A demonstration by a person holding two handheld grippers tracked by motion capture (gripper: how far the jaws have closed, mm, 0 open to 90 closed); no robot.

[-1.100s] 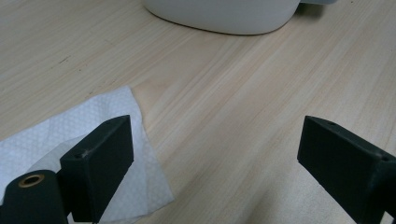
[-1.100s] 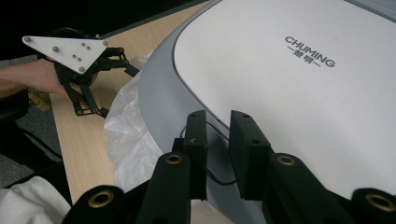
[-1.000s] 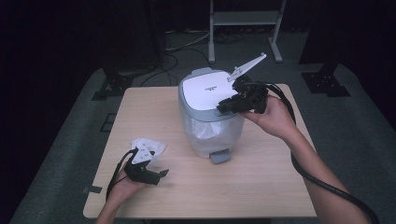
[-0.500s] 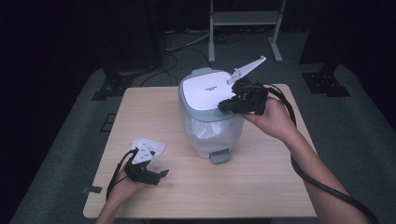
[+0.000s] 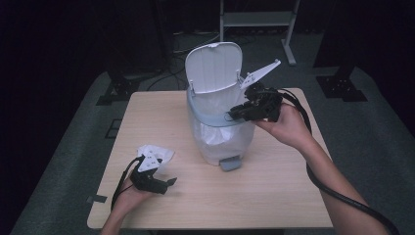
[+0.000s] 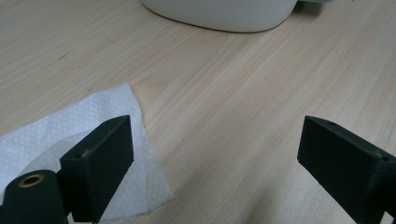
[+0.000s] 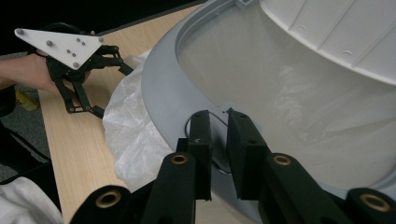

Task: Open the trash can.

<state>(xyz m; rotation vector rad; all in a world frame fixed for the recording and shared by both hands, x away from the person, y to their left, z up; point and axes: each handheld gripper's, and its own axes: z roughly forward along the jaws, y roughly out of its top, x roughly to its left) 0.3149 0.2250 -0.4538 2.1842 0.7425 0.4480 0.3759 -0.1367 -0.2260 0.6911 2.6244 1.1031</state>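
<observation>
A white and grey pedal bin (image 5: pixel 220 132) stands mid-table with its lid (image 5: pixel 215 66) tipped up and back. My right gripper (image 5: pixel 234 113) rests on the near right part of the grey rim (image 7: pixel 163 93). Its jaws (image 7: pixel 219 121) are almost together and have just been opening a little, with nothing seen between them. A clear liner bag (image 7: pixel 280 93) fills the bin. At the front left my left gripper (image 5: pixel 169 185) lies open on the table, beside a white tissue (image 5: pixel 159 152). In the left gripper view the tissue (image 6: pixel 56 130) lies under one jaw, and the gripper (image 6: pixel 215 144) holds nothing.
The wooden table (image 5: pixel 274 196) has bare room at the front and right. The bin's grey pedal (image 5: pixel 230 164) sticks out towards me. A metal frame (image 5: pixel 254 19) stands on the dark floor behind. Cables trail from both grippers.
The bin's lid was down half a second ago and now stands open. Both hands stay where they were.
</observation>
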